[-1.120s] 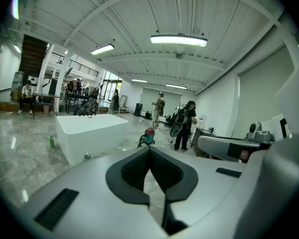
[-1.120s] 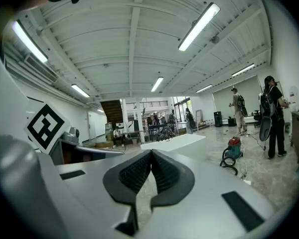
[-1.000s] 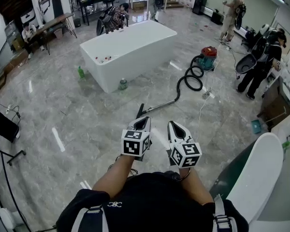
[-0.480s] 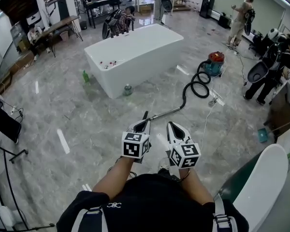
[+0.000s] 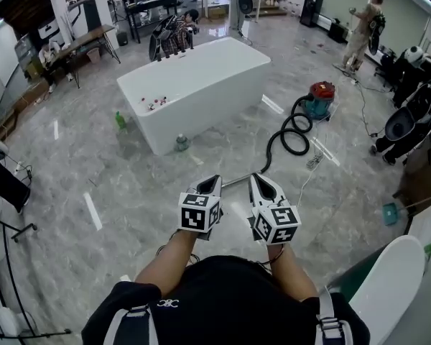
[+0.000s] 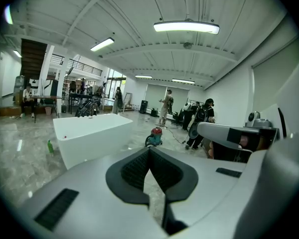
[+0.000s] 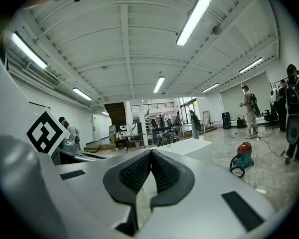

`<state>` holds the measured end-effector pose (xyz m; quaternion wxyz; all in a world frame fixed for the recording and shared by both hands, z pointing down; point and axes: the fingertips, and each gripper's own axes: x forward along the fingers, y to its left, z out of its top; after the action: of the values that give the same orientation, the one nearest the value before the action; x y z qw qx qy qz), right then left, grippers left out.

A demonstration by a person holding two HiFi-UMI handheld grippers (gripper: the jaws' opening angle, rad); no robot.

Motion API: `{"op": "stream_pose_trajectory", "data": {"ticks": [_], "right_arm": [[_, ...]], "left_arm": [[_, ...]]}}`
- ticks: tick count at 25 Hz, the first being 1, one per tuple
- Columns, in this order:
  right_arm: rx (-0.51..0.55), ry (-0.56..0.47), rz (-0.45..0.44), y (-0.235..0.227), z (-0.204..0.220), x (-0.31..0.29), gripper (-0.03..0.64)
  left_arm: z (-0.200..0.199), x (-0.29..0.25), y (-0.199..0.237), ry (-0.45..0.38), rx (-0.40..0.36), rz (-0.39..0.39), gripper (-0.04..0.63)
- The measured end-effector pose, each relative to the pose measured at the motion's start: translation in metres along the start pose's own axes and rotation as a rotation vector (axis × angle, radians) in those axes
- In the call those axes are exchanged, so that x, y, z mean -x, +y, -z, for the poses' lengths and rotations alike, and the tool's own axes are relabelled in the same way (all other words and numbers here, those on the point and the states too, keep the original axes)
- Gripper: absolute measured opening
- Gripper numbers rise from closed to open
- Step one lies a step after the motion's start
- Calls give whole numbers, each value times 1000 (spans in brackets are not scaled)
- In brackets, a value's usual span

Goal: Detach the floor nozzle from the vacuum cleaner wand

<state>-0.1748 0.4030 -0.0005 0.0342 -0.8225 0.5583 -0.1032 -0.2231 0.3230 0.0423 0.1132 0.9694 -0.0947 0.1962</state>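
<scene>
The left hand-held gripper (image 5: 215, 180) and the right hand-held gripper (image 5: 254, 178) have come forward to the thin metal vacuum wand (image 5: 235, 182), whose black floor nozzle, earlier plain ahead of them, now lies hidden behind the left one.

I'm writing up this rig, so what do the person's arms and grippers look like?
The left gripper and right gripper are light grey shells that taper to a point, with black ribbed pads lining the jaws. Each carries a white cube printed with black square markers. The person wears a black top with grey shoulder straps. The forearms are bare.
</scene>
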Motion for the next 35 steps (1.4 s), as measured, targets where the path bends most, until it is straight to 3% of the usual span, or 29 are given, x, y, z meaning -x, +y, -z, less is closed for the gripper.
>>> {"op": "stream_pose_trajectory", "data": {"ticks": [10, 23, 32, 35], "right_arm": [[-66, 43, 51, -120, 8, -31, 15], [-40, 112, 4, -154, 25, -98, 14], [3, 92, -6, -186, -1, -177, 14], [11, 95, -10, -196, -9, -206, 14]], "left_arm": [[-18, -93, -27, 39, -24, 7, 6], [-30, -160, 9, 30, 40, -16, 6], [-81, -223, 54, -22, 47, -18, 6], [-96, -245, 70, -25, 92, -4, 6]]}}
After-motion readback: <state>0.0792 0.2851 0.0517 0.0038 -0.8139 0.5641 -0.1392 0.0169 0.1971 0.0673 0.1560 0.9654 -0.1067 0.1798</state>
